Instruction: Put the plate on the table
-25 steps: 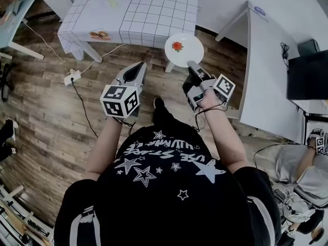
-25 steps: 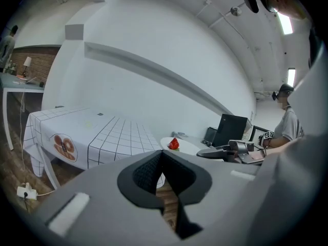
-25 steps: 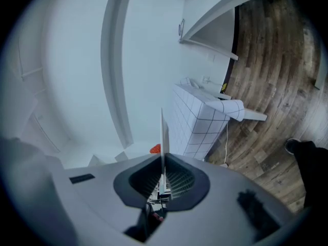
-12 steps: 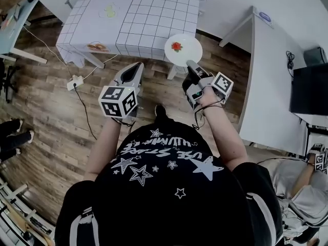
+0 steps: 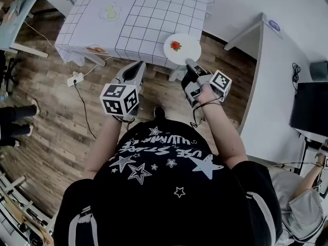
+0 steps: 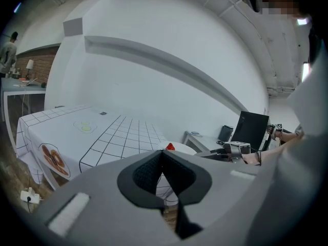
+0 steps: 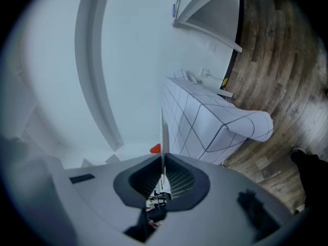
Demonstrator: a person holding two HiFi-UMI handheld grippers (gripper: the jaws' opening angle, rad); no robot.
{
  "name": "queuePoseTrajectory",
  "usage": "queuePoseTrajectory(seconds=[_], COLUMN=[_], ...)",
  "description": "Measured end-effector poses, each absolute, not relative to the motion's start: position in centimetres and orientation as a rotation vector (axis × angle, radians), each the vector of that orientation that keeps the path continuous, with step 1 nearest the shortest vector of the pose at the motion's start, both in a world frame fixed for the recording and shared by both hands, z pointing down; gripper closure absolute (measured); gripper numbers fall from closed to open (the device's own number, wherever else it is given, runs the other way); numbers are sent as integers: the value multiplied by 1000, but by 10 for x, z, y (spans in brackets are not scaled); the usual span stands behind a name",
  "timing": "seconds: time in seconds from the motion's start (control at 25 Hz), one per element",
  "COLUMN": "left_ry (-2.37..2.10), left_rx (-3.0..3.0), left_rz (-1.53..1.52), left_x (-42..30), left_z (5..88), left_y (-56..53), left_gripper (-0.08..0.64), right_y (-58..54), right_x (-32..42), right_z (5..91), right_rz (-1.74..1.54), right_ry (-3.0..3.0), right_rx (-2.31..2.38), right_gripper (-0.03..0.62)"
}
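Note:
A white plate [image 5: 183, 47] carrying a small red piece of food [image 5: 176, 45] is held by its near rim in my right gripper [image 5: 188, 64], which is shut on it. The plate hovers at the near right corner of the table with the white grid cloth [image 5: 138, 14]. In the right gripper view the plate [image 7: 162, 132] shows edge-on between the shut jaws of that gripper [image 7: 163, 181], the red food [image 7: 155, 149] to its left. My left gripper [image 5: 138, 65] is shut and empty, left of the plate; its view shows the plate [image 6: 180, 148] ahead.
A white desk [image 5: 271, 76] stands to the right with a black monitor [image 5: 310, 104] beyond it. A power strip [image 5: 76, 77] and cable lie on the wooden floor at left. The tablecloth has printed food pictures [image 5: 95, 49]. A person's legs [image 5: 15, 118] show at far left.
The person has stepped closer to the table. The plate, held in the right gripper, now overlaps the table's near corner instead of hanging short of it.

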State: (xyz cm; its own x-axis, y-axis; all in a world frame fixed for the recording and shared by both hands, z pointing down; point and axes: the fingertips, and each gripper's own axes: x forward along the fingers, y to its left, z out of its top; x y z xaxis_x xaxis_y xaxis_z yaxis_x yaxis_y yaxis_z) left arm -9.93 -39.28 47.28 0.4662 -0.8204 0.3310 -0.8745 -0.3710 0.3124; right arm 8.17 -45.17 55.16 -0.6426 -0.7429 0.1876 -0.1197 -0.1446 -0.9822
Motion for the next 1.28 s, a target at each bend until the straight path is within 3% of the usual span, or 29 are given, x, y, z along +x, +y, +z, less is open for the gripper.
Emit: queuePoseTrajectory(seconds=[0.36,1.28], left_ry=[-1390,-1369], left_rx=[2252,2215], left_rz=[198,212], left_x=[-91,-90], left_z=[471,496], left_y=[-447,-453], left_gripper=[551,551], right_y=[-494,-502], right_x=[78,83], right_z=[562,598], right_rz=[-1923,-2034], right_ry=[1690,1632], right_rx=[-1036,-1147], right_gripper=[568,569])
